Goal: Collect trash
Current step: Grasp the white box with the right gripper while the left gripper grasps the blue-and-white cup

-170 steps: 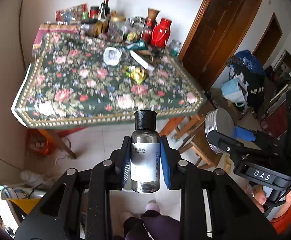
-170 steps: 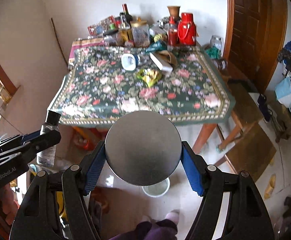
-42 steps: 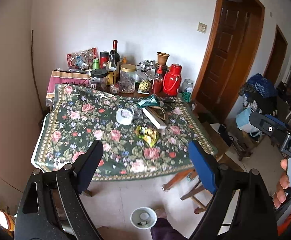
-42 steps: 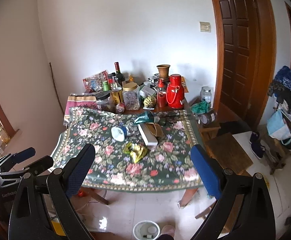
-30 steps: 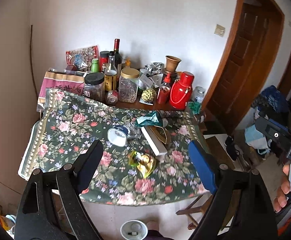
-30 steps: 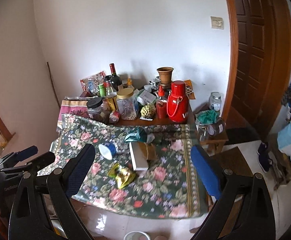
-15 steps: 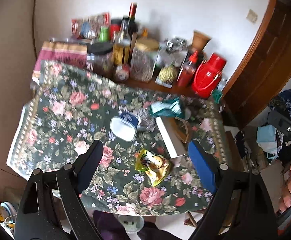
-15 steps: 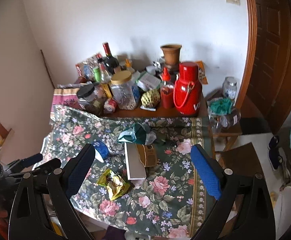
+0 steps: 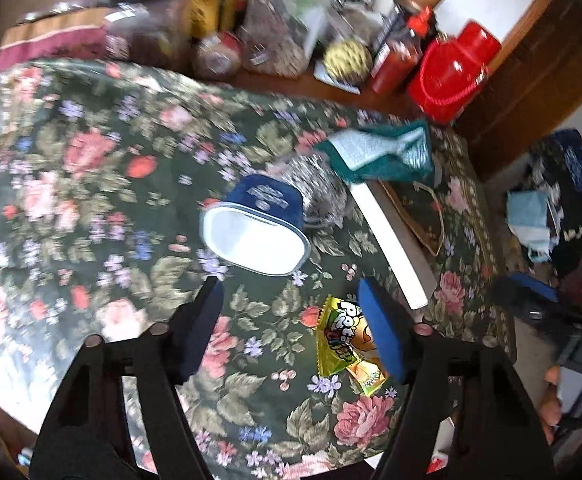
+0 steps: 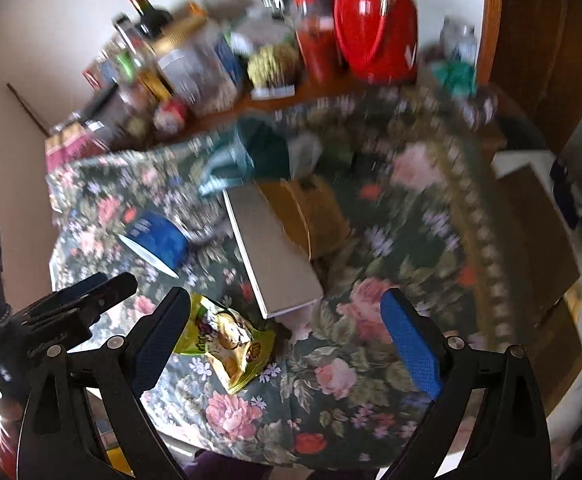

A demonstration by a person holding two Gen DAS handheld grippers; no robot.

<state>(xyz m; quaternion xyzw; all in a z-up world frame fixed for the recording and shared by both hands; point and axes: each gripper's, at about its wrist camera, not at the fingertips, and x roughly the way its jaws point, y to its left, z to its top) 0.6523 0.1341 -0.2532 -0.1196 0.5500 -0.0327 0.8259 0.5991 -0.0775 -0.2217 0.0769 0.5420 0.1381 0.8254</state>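
Note:
On the floral tablecloth (image 9: 91, 184) lie a tipped blue-and-white tub (image 9: 257, 226), a yellow snack wrapper (image 9: 345, 344), a flat white box (image 9: 391, 240), a crumpled teal bag (image 9: 379, 152) and a brown paper bag (image 10: 311, 208). My left gripper (image 9: 291, 328) is open and empty, just short of the tub, the wrapper by its right finger. My right gripper (image 10: 287, 340) is open and empty above the wrapper (image 10: 227, 344) and the near end of the white box (image 10: 275, 256). The tub (image 10: 155, 240) lies left of it.
Bottles, jars and a red thermos (image 9: 451, 72) crowd the far side of the table against the wall. A wooden door (image 10: 539, 40) stands at the right. Clothes and bags (image 9: 551, 208) are heaped beyond the table's right edge.
Both grippers dropped their bottle and tin, opened, and have moved in low over the table. The tub, wrapper and box now loom close; the floor bin has left view.

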